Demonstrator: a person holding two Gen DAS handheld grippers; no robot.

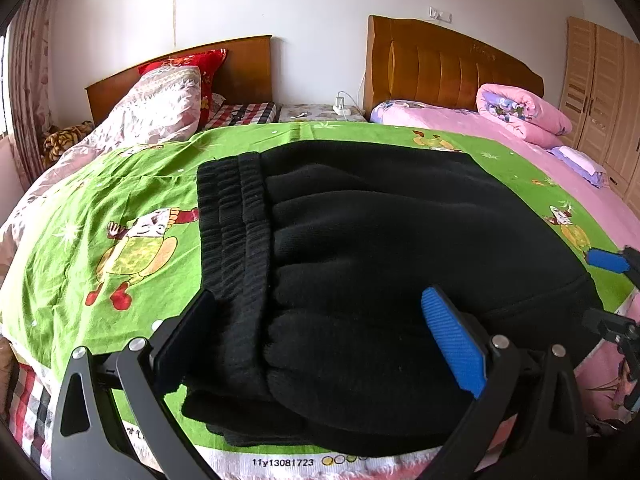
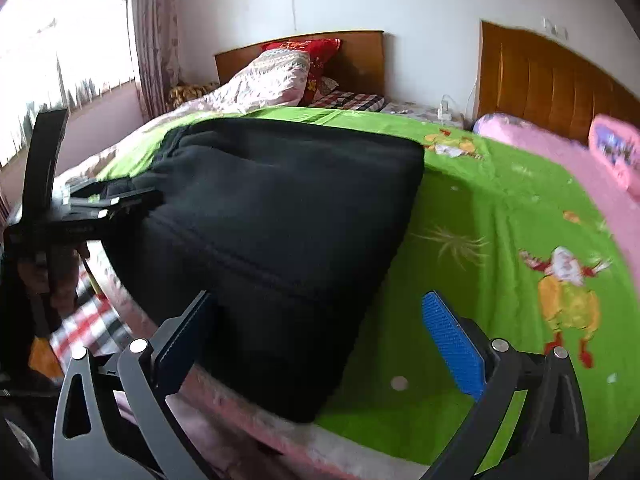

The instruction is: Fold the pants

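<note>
Black fleece pants [image 1: 360,264] lie folded in a thick stack on the green cartoon bedsheet [image 1: 120,216], with the ribbed waistband [image 1: 236,232] at the left side. My left gripper [image 1: 320,312] is open, its fingers spread just above the near edge of the stack, holding nothing. My right gripper [image 2: 320,312] is open over the stack's near right corner [image 2: 304,360], holding nothing. The pants also fill the middle of the right wrist view [image 2: 280,208]. The left gripper shows at the left edge of the right wrist view [image 2: 100,204]. The right gripper's blue pad shows at the right edge of the left wrist view [image 1: 608,260].
The bed's front edge [image 1: 280,462] runs just below the pants. A patterned quilt [image 1: 152,108] and red pillow [image 1: 200,64] lie at the far left. A pink bed [image 1: 480,124] with a rolled pink quilt [image 1: 524,108] stands at the right. A wardrobe [image 1: 600,92] is far right.
</note>
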